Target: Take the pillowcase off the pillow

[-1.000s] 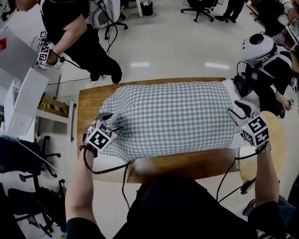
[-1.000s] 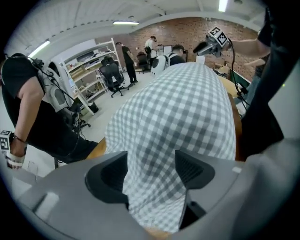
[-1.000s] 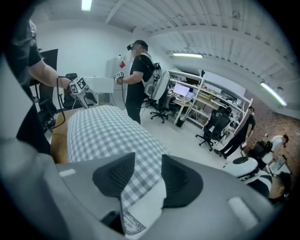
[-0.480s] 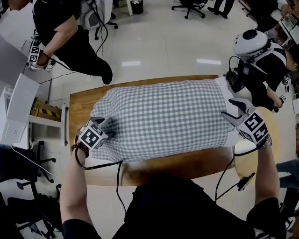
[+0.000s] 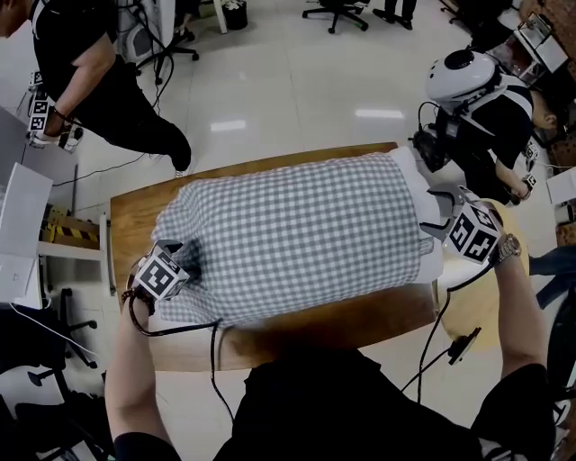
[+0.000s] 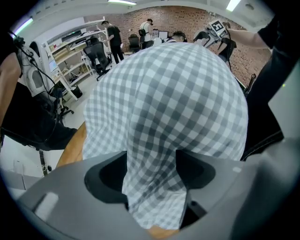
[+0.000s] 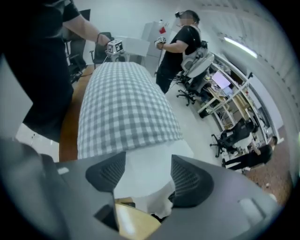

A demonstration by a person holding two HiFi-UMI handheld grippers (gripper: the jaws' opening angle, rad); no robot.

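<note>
So the pillowcase (image 5: 297,234), the grey-and-white checked one, is on the pillow and the whole thing lies across the middle of the wooden worktop (image 5: 306,331), long side running from 9 o'clock to 3 o'clock in the head view. It's puffy and domed, and it covers most of the worktop, with a strip of bare wood left along my side at 6 o'clock and another at the 9 o'clock end.

At the 3 o'clock end the white pillow (image 7: 150,157) pokes out past the checked hem, so that's the open end of the case. My right gripper (image 7: 143,176) is right there, pointing steeply down. Its jaws have just been opening and now stand released, wide apart, with the bare white pillow end sitting between them.

My left gripper (image 6: 151,173) is at the closed end, around 8 o'clock, also angled down. Its jaws are spread wide too, not clenched, and a bunched corner of checked fabric fills the gap between them.

Around the worktop: a person in black (image 5: 85,63) stands at 10 o'clock, someone wearing a white helmet (image 5: 461,76) is at 2 o'clock, and there's an office chair (image 5: 337,11) at 12 o'clock on the shiny floor.
</note>
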